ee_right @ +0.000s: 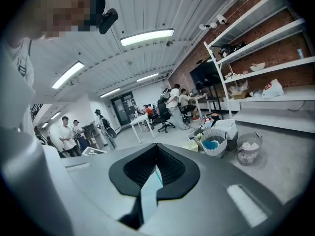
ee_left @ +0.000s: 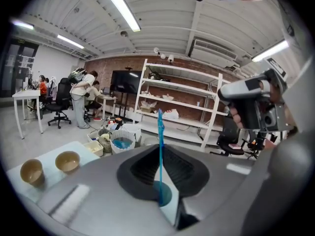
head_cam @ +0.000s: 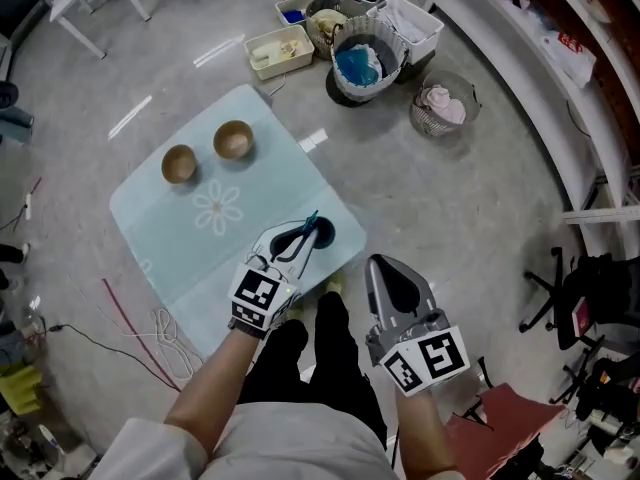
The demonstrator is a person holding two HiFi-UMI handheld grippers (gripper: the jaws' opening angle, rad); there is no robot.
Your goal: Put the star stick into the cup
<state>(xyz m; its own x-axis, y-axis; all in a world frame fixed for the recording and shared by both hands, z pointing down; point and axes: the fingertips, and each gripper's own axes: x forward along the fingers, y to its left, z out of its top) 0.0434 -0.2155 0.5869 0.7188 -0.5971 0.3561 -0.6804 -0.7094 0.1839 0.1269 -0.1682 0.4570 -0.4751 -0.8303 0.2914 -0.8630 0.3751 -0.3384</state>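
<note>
Left gripper (head_cam: 300, 240) was clamped on the star stick (ee_left: 160, 146), well apart from both cups (head_cam: 233, 140). Right gripper (ee_right: 156, 173) closed on nothing. Risk imo: thin stick could pivot btw the pads and miss the rim.

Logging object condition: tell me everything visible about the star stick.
The star stick is a thin, see-through blue rod, plastic by its look, straight and whole. The left tongs are shut on it, and it juts out beyond their tips. Its star end cannot be made out. It is over the pale mat.
</note>
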